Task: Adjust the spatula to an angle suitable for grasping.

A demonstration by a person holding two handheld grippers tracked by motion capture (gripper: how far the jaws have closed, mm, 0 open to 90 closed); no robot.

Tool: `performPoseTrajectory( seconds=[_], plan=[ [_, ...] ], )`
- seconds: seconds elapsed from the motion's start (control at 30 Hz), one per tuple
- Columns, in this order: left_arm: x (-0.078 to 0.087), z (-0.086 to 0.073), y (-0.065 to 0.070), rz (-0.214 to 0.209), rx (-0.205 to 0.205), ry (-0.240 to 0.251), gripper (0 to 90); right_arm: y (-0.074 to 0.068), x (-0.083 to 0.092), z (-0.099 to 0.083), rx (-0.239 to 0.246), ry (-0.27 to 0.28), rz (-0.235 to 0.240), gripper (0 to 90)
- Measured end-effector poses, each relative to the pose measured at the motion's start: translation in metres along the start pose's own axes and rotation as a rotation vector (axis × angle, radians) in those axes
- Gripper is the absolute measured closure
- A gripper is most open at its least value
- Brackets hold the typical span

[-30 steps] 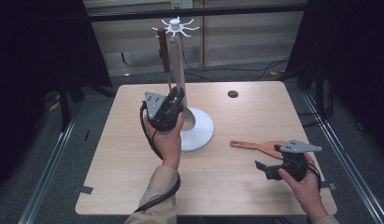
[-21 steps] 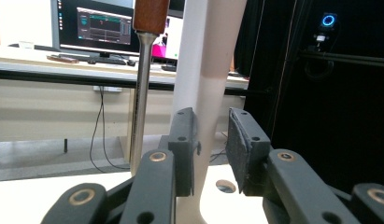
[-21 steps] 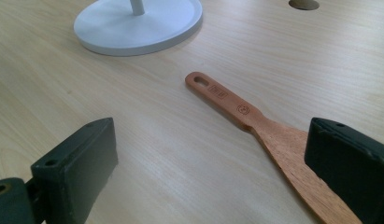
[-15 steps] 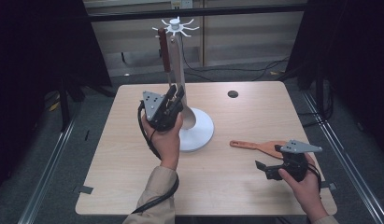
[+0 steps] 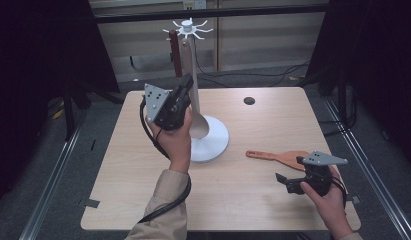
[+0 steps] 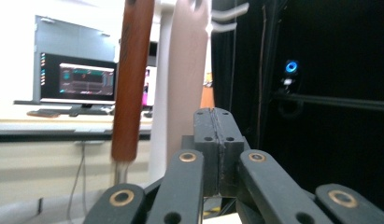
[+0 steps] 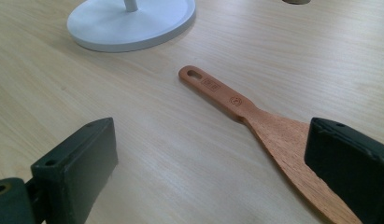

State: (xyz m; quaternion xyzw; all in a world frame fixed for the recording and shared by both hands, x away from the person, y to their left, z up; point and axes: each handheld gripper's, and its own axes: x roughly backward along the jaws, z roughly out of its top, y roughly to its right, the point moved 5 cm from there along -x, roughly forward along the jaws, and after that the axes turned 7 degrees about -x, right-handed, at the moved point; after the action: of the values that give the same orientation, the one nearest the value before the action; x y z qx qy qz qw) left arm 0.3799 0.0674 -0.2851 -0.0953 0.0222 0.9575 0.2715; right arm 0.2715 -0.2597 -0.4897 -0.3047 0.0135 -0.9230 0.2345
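Here, one rack (image 5: 193,75), two hung utensils (image 5: 176,55), one spatula (image 7: 255,116), left claw (image 6: 216,140) pressed together, right claw (image 7: 208,158) spread.

Black curtains (image 5: 38,75) flank a pale desk (image 5: 118,190) on grey floor (image 5: 53,200); a lit monitor (image 6: 80,84) glows behind

The left gripper (image 5: 185,95) is raised, tilted up and forward, its jaws just closed flat together; the right gripper (image 5: 285,182) rests low — jaws wide apart.

Black tools (image 5: 185,92); khaki sleeves (image 5: 163,210)
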Motion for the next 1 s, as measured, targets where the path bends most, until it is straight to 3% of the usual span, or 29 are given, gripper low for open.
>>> performPoseTrajectory(
  seconds=[0.17,0.47,1.0],
  plan=[
    [-0.010,0.021,0.001,-0.020,-0.009,0.052,90.0,0.001,0.001,-0.001,0.000,0.002,0.000,1.7],
    [-0.019,0.037,-0.005,-0.010,-0.009,0.099,90.0,0.002,0.001,-0.001,-0.001,0.002,0.000,1.7],
    [-0.029,0.052,-0.012,-0.011,-0.016,0.098,90.0,0.002,0.001,-0.001,-0.001,-0.001,-0.002,1.7]
  ],
)
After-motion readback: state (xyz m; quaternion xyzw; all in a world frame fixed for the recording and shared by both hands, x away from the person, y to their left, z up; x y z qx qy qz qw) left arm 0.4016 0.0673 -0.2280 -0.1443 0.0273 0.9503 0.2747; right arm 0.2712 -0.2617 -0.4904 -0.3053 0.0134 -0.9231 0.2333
